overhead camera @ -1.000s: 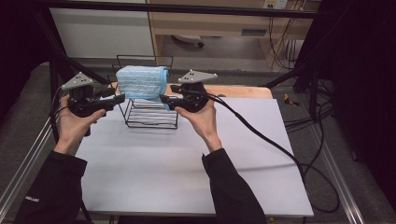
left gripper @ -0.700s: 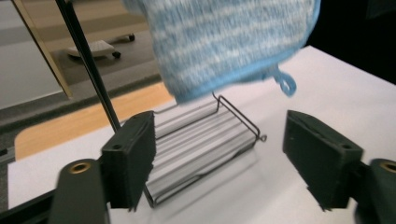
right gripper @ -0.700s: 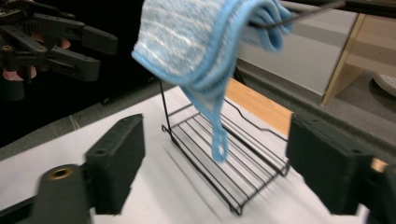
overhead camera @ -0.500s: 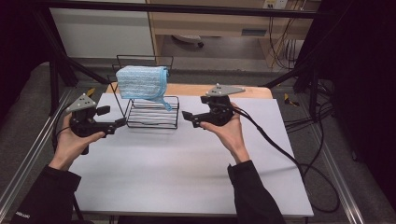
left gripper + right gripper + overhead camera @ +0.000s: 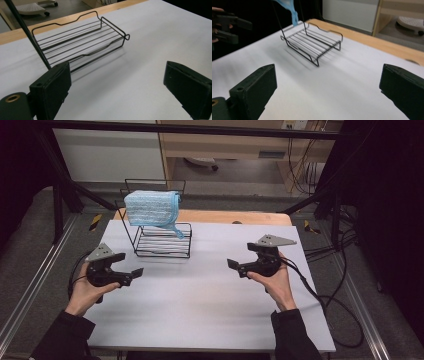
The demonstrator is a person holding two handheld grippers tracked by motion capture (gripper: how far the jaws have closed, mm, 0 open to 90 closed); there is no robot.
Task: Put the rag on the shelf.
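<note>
A light blue cloth [image 5: 152,209] hangs folded over the top bar of a black wire rack [image 5: 162,240] at the back left of the white table [image 5: 210,310]. A blue loop of the cloth [image 5: 293,11] dangles over the rack's lower shelf [image 5: 312,43]. My left gripper [image 5: 131,272] is held low at the table's left side, open and empty, in front of the rack [image 5: 80,42]. My right gripper [image 5: 235,266] is on the right side, open and empty, pointing left toward the rack.
A wooden strip [image 5: 240,216] runs along the table's far edge. Black frame bars [image 5: 65,175] stand at the back left and right. A cable [image 5: 320,295] trails from the right gripper off the table's right side.
Both grippers have let go of the cloth and drawn back from the rack toward the person, the left one to the left and the right one to the right. The cloth stays draped on the rack.
</note>
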